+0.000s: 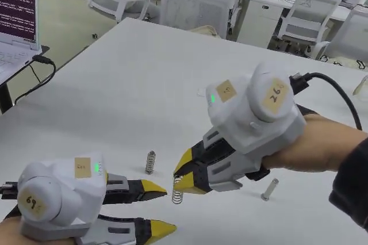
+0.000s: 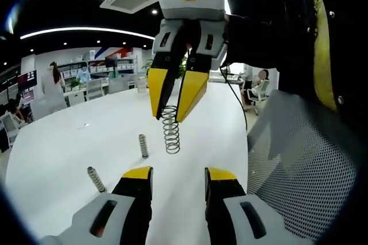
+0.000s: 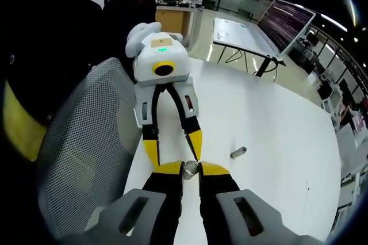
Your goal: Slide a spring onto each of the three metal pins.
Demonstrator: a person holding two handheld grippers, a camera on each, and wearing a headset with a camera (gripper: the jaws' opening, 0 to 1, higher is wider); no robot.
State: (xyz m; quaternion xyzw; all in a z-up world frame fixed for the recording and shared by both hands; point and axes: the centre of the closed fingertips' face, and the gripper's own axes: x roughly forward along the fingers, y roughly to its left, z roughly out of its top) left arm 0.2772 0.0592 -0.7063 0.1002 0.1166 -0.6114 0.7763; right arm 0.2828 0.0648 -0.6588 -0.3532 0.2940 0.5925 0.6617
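Note:
My right gripper is shut on the top of a steel spring, which hangs upright with its lower end at the white table. In the left gripper view the same spring dangles from the right gripper straight ahead. My left gripper stands open at the lower left, its yellow tips pointing at the spring. A second spring stands upright just beyond, seemingly on a pin. A bare metal pin lies on the table under the right hand.
In the left gripper view two coiled pieces stand on the table to the left. A laptop sits at the far left edge. Office chairs line the table's far side. A black cable trails from the right gripper.

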